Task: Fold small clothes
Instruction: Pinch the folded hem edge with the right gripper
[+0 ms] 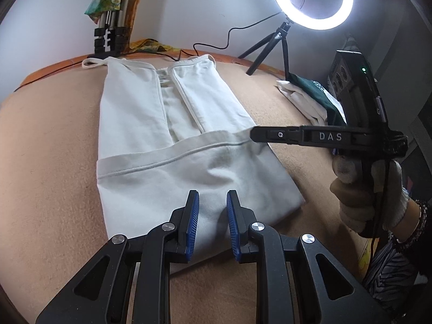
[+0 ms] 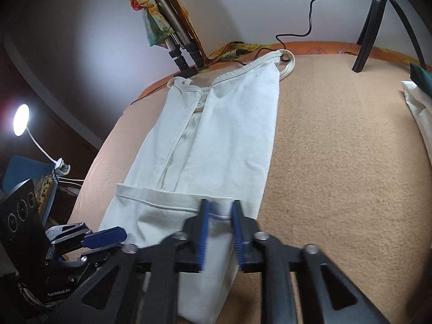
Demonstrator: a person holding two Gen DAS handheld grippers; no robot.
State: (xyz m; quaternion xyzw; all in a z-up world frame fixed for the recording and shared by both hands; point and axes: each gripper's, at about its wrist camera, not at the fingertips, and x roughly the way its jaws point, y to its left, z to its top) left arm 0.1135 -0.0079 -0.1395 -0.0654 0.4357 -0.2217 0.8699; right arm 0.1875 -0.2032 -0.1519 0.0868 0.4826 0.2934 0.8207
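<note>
A white tank top (image 1: 151,124) lies on the tan blanket (image 1: 48,140), its sides folded inward and its hem folded up over the lower part. It also shows in the right wrist view (image 2: 232,135). My left gripper (image 1: 212,198) is open and empty, just above the near folded edge. My right gripper (image 2: 219,210) is open and empty over the hem fold at the garment's right side. In the left wrist view the right gripper (image 1: 253,135) comes in from the right, held by a gloved hand. The left gripper (image 2: 118,236) shows at lower left in the right wrist view.
A lit ring light (image 1: 311,0) on a small tripod stands at the back right. Folded white and dark green clothes (image 1: 313,100) lie at the right. A folded tripod with a colourful scarf (image 1: 108,21) stands at the back left. A cable (image 1: 216,46) runs along the back edge.
</note>
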